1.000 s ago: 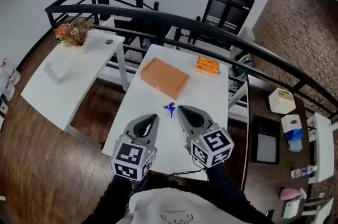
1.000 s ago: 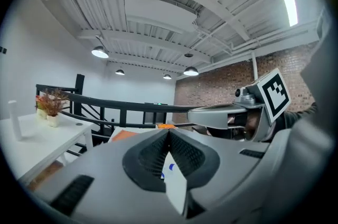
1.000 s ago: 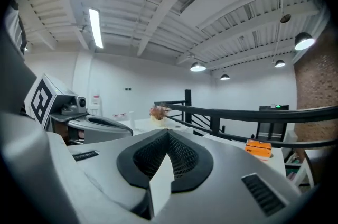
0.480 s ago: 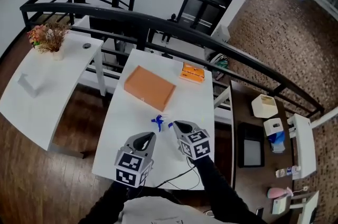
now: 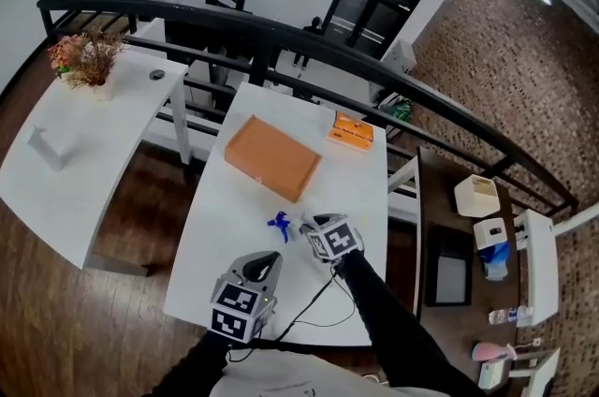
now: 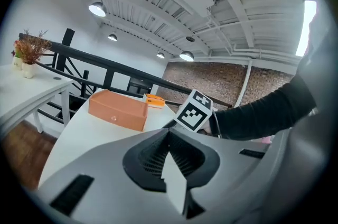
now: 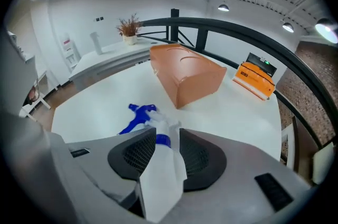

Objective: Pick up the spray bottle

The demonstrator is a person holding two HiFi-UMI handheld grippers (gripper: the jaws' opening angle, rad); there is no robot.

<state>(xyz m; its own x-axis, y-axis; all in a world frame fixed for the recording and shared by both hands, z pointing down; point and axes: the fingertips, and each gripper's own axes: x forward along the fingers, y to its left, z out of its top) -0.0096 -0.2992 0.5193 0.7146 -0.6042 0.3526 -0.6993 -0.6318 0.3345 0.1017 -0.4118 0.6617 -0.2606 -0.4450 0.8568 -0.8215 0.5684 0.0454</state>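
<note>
The spray bottle (image 5: 285, 224) lies on its side on the white table (image 5: 225, 227), its blue trigger head pointing left. My right gripper (image 5: 305, 227) is tilted down over it. In the right gripper view its jaws are opening, and the bottle's white body (image 7: 161, 165) and blue collar lie between them, while the blue head (image 7: 138, 114) sticks out past the tips. My left gripper (image 5: 265, 258) hovers near the table's front edge, left of the right arm. In the left gripper view its tips (image 6: 169, 132) meet with nothing between them.
An orange-brown box (image 5: 272, 157) sits behind the bottle, and a small orange packet (image 5: 350, 131) lies at the far right corner. A thin cable (image 5: 318, 297) trails across the table's front. A second white table (image 5: 75, 133) with a dried plant (image 5: 86, 58) stands to the left. A black railing (image 5: 281, 25) runs behind.
My right gripper has moved forward and down onto the bottle and tilted steeply. My left gripper has sunk towards the table's front edge.
</note>
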